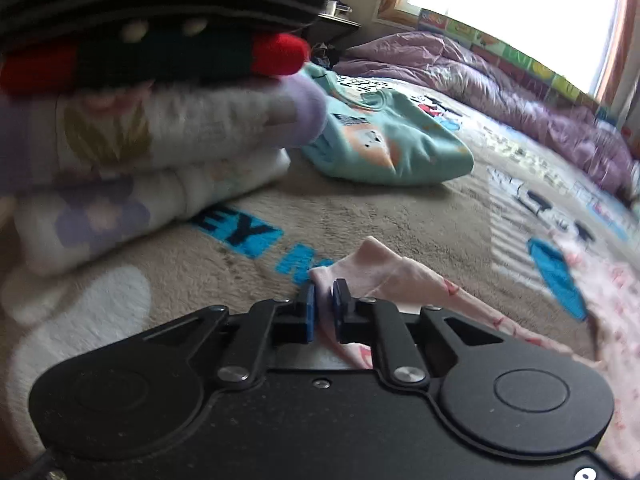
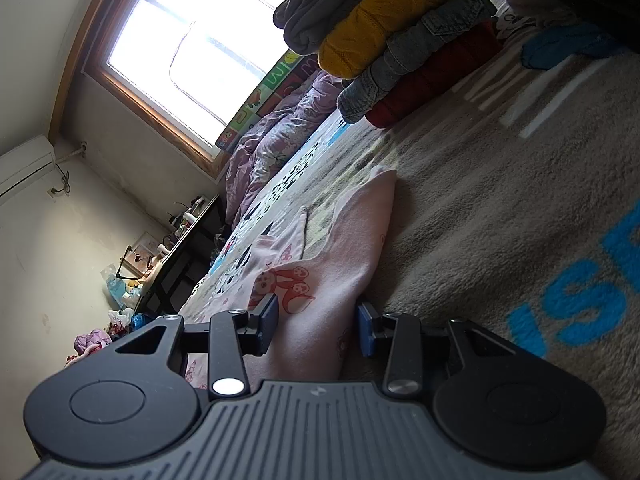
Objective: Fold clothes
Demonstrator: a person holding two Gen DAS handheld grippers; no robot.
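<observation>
Because my left tool (image 1: 324,308) pinches only a thin corner of the pink printed garment (image 1: 404,280), the likeliest failure is that corner sliding out from between the blue pads (image 1: 309,312) the moment I pull or lift. The fleece blanket (image 1: 360,216) under it is plush and will drag on the cloth. A second risk, as I judge it: the folded stack (image 1: 152,120) of floral, red-and-dark and striped pieces sits close to the left of that tool; a wide sweep could topple it.

Left tool: nearly closed, pads clamped on the garment's corner, cloth bunched between them.

Right tool (image 2: 318,322): spread wide, gripping nothing. Pink garment (image 2: 332,264) lies flat between its fingers (image 2: 270,312); whether either pad touches the cloth I cannot tell. If it closes here it may grab a thick bunch or blanket pile along with it, giving a crooked fold.

Garment lies spread on the blanket mid-bed, its red bear print (image 2: 286,284) facing up. Another folded pile (image 2: 400,44) of grey, yellow, denim and dark red stands well beyond the right tool. Teal shirt (image 1: 384,140) lies loose further up the bed.
</observation>
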